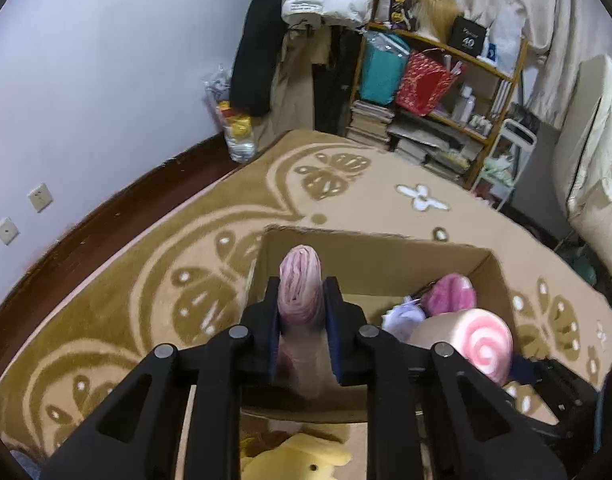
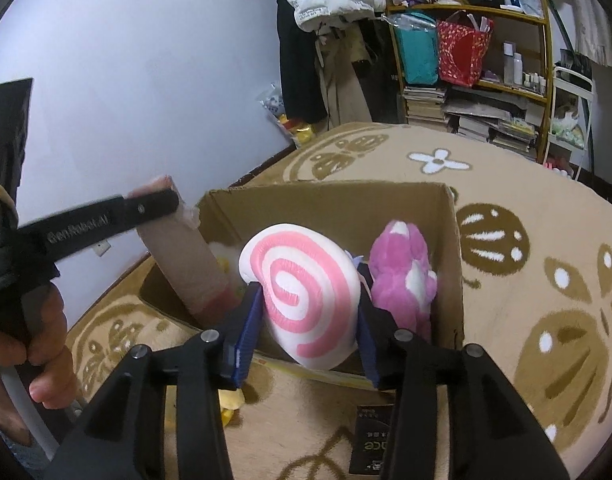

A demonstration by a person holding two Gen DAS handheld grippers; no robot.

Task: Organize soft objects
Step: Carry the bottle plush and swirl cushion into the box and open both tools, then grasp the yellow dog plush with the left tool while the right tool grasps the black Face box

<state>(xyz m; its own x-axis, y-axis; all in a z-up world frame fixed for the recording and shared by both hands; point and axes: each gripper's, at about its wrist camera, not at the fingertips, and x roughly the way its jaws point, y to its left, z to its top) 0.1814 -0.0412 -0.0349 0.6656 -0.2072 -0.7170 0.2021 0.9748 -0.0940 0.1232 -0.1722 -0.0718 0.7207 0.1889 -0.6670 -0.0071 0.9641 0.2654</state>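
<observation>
**Soft objects at an open cardboard box**

Soft objects are shown gathered at a cardboard box standing open on a patterned beige carpet. Inside it, a magenta-and-white plush toy is seen against the right wall, with a pale lilac item partly hidden beside it.

A pink-and-white swirl cushion is held over the box's near edge by the right gripper; its jaws are set moderately apart, and the blue pads are seen against the cushion's sides.

A pink rolled plush with a tan body is clamped between the narrowly set jaws of the left gripper and is angled down into the box's left part. A hand is seen on that gripper's handle.

A yellow plush lies on the carpet before the box. Behind the carpet, a pale wall, hanging dark garments and a wooden shelf loaded with bags, books and bottles are visible.
</observation>
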